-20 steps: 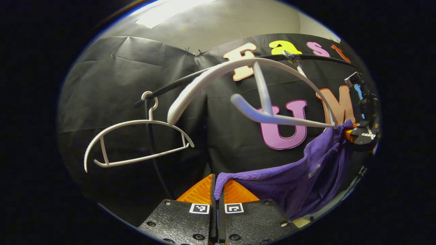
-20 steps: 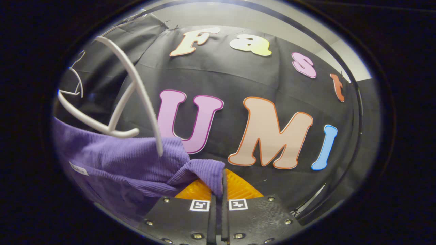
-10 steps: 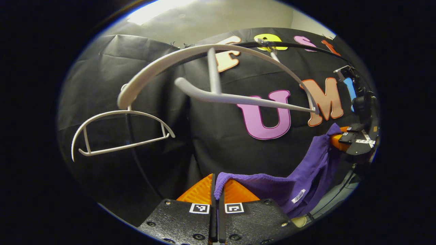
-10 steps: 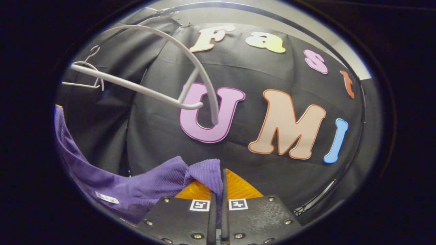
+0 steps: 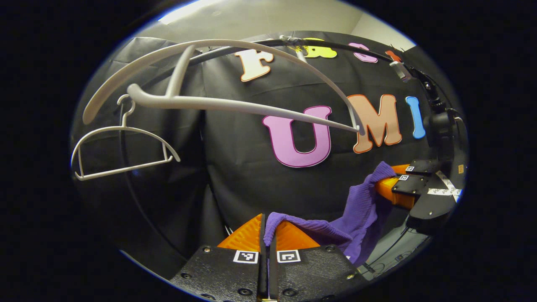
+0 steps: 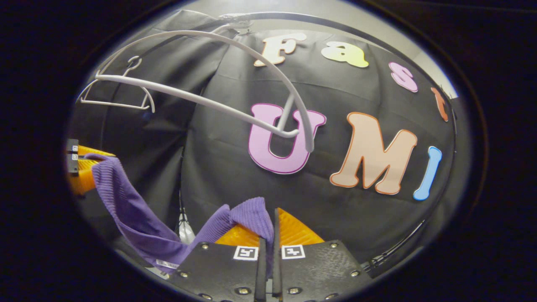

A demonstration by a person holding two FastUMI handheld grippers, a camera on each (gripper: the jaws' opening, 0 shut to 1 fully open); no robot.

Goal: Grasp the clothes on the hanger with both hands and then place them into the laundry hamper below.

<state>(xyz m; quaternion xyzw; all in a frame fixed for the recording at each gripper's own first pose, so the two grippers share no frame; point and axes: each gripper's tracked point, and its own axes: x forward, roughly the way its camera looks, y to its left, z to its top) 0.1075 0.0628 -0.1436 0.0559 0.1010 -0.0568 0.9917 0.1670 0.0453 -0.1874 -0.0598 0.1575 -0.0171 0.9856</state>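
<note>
A purple ribbed garment (image 5: 356,218) (image 6: 138,222) hangs slack between my two grippers, below and free of the white hanger (image 5: 235,105) (image 6: 235,105). My left gripper (image 5: 265,228) is shut on one end of the cloth. The other end is pinched in my right gripper (image 6: 270,224), which is shut too. In the left gripper view the right gripper (image 5: 388,184) shows farther off at the right. The left gripper (image 6: 82,167) sits at the left edge of the right gripper view. The bare hanger stays on a black rail (image 5: 356,48).
A second bare white hanger (image 5: 121,151) (image 6: 115,94) hangs farther along the rail at the left. A black pole (image 5: 134,197) runs down behind it. Black cloth walls close the booth behind.
Both grippers have come down and away from the hanger with the purple garment. The cloth has slipped off the hanger, which now hangs bare above. The garment sags lower between the grippers.
</note>
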